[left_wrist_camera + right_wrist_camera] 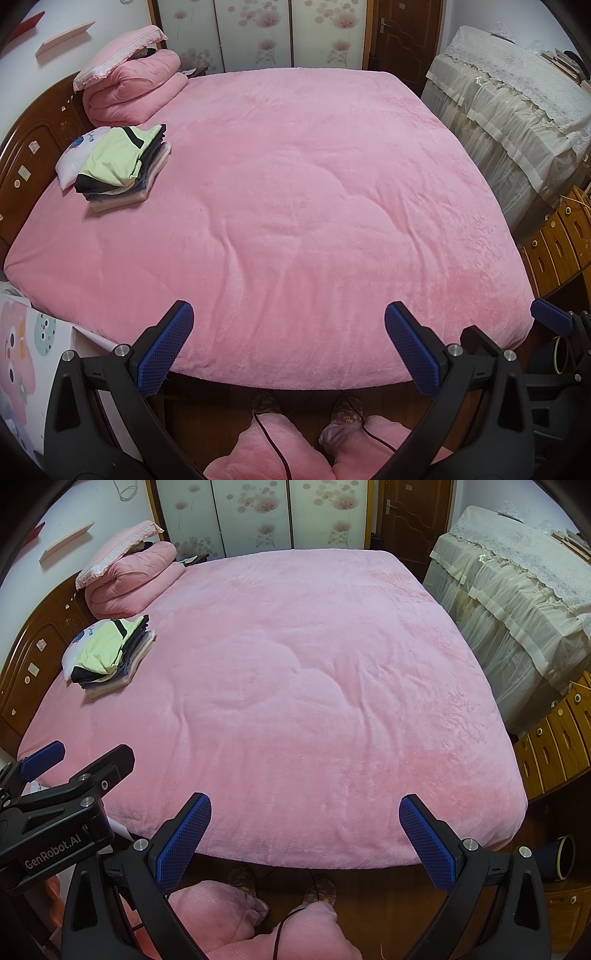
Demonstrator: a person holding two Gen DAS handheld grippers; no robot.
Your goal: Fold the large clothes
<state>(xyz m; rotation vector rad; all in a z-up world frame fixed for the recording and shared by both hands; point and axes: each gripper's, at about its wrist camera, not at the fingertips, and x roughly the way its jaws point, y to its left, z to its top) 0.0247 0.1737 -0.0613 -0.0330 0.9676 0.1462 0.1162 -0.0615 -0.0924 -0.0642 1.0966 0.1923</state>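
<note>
A bedroom, a pink bed (295, 206) bare across its middle — no garment spread for folding.

Both grippers hang at the foot of the bed, left gripper (288, 347) and right gripper (304, 834) with fingers spread wide, holding nothing. The stack (122, 166) of folded clothes sits far off by the headboard (33, 147), beside a rolled quilt (136, 88). By my reading one fold is finished; next comes fetching another garment — none shows here. Nothing blocks the bed.

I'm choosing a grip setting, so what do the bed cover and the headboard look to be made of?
The bed cover looks like plush fleece: matte, fuzzy nap, soft creases. The headboard looks like dark varnished wood: glossy brown with carved panels, though it could be veneer.
</note>
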